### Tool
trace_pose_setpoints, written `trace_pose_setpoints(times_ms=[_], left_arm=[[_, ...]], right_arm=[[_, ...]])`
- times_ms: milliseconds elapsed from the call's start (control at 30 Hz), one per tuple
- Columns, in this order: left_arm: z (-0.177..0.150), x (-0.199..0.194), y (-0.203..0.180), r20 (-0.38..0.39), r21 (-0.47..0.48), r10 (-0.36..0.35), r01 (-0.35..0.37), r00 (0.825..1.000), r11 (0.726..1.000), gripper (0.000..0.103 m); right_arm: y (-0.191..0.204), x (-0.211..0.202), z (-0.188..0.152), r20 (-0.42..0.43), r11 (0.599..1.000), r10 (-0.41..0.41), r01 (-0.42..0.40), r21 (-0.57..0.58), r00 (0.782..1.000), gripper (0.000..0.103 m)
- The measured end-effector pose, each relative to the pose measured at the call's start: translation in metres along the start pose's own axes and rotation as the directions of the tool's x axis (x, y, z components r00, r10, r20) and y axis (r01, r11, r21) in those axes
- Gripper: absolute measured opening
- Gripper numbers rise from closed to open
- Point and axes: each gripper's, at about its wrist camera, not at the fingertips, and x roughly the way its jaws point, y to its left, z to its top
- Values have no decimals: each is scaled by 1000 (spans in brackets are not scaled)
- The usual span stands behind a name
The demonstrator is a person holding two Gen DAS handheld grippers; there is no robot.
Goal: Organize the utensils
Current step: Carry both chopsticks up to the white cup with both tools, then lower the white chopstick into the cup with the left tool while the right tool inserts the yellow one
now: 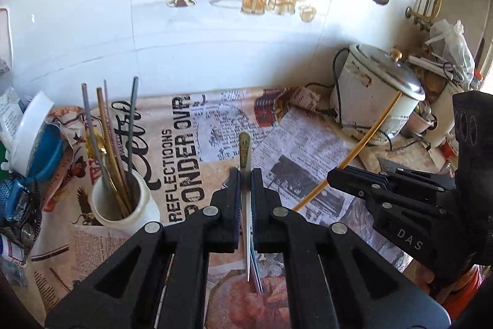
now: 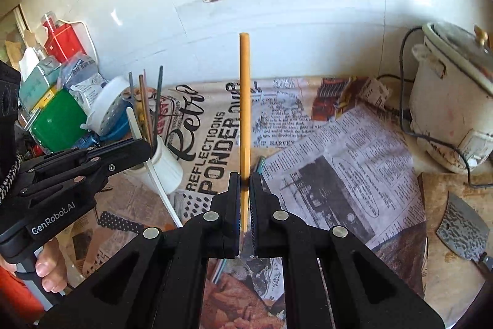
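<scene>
My left gripper [image 1: 245,174] is shut on a flat white chopstick [image 1: 245,150] with a decorated end, held above the newspaper-covered counter. In the right wrist view the same gripper [image 2: 144,148] appears at the left with the white stick [image 2: 160,190] slanting down from it. My right gripper [image 2: 245,178] is shut on a tan wooden chopstick [image 2: 245,97] that points up and away. In the left wrist view it [image 1: 332,174] comes in from the right with that chopstick [image 1: 369,137]. A white cup [image 1: 123,205] holding several chopsticks stands to the left [image 2: 166,168].
A white rice cooker [image 2: 456,100] with its cord sits at the right [image 1: 376,94]. A cleaver [image 2: 465,227] lies at the right edge. Packets, a green tub [image 2: 58,125] and a colander crowd the left. A bluish stick [image 2: 259,164] lies on the newspaper [image 2: 339,159].
</scene>
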Motion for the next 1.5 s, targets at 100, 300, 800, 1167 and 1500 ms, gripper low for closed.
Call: trace_pose_setpoints(times_ms=[100, 300, 800, 1167, 1500], left_arm=[[8, -15, 6, 42, 3, 16, -16, 999, 1000, 4], [25, -43, 26, 111, -17, 40, -39, 993, 999, 4], [48, -103, 100, 234, -115, 133, -108, 963, 987, 4], [54, -111, 150, 244, -157, 179, -144, 953, 977, 4], [58, -78, 173, 221, -155, 179, -146, 959, 977, 4]], right_arm=[[10, -5, 8, 22, 1000, 1, 0, -20, 1000, 5], [32, -14, 28, 70, 998, 16, -12, -55, 997, 5], [101, -20, 71, 157, 986, 100, -76, -150, 983, 5], [150, 8, 84, 150, 974, 163, -134, -183, 975, 5], [162, 58, 73, 57, 980, 115, -104, -167, 992, 5]])
